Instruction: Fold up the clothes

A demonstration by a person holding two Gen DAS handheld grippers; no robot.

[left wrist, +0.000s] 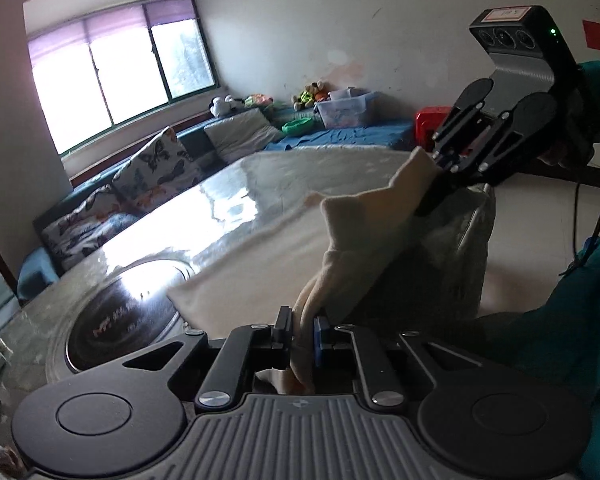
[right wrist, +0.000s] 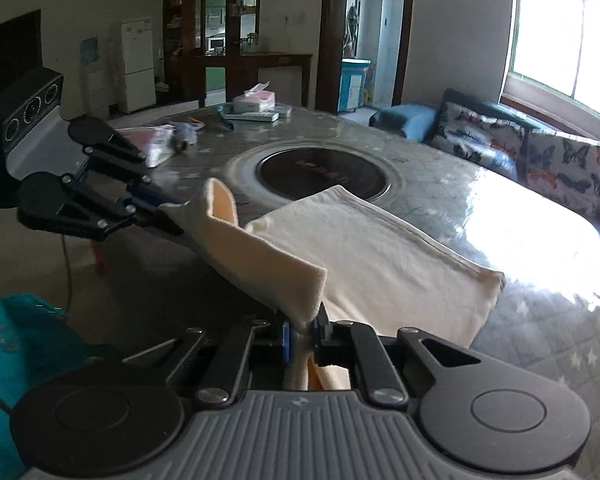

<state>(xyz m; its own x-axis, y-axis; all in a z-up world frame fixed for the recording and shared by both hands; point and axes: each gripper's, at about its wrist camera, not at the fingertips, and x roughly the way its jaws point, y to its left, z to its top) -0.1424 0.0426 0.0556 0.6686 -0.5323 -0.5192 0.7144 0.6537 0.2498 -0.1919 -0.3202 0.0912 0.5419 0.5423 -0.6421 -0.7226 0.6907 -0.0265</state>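
Now both grippers clamped on the near edge of the cloth

Clearly lifted at the near side only: cream garment (right wrist: 380,264) held up by its front hem, with the rest lying flat on the glossy table (right wrist: 500,200) and reaching away toward the round inset hob (right wrist: 320,172). Long axis of the raised edge running from one gripper to the other, so across the body, not away from it. Far edge of the garment straight ahead of both pairs of jaws, touching the rim of the hob.

Left gripper (left wrist: 302,326): jaws nearly closed, pinching one corner of the fabric, cloth bunched between the pads. Right gripper (right wrist: 303,330): jaws also almost closed, gripping the other corner, a fold of cloth standing up just above them. Neither hand clearly nearer to the far edge; both about equal.

Probably a fold forward, near hem carried over to the far one. Needs both corners kept level, otherwise a skewed fold.
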